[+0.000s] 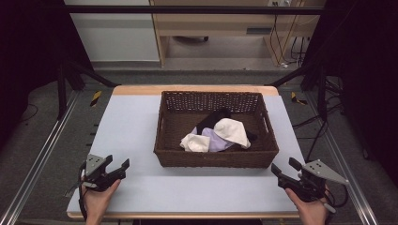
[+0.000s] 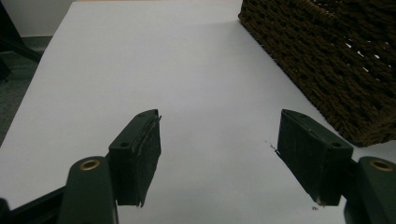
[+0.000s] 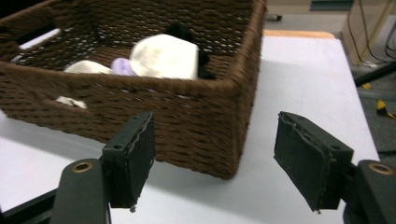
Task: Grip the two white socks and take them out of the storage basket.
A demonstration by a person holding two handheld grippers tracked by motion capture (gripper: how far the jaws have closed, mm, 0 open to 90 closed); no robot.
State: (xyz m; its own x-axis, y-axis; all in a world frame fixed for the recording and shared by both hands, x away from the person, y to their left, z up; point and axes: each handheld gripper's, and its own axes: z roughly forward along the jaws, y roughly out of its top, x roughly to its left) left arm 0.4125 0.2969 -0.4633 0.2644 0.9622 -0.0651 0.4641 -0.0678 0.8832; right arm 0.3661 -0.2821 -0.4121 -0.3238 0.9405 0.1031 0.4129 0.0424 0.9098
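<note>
A brown wicker basket (image 1: 216, 159) stands in the middle of the pale table. Inside lie cloths: a white one (image 1: 232, 131), a cream one (image 1: 195, 142), a lilac one (image 1: 215, 139) and a black one (image 1: 213, 118). My left gripper (image 1: 117, 165) rests at the table's front left, open and empty, its jaws (image 2: 219, 154) wide apart over bare tabletop, the basket's corner (image 2: 345, 79) to its right. My right gripper (image 1: 285, 168) sits at the front right, open, pointing at the basket's near right corner (image 3: 233, 121); the white cloth (image 3: 163, 58) shows above the rim.
The table (image 1: 126, 136) has free surface to the left of the basket and along the front edge. Metal rails (image 1: 37, 159) run along both sides of the table. Behind it stand a wooden desk frame (image 1: 211, 28) and cables (image 1: 286, 47) on the floor.
</note>
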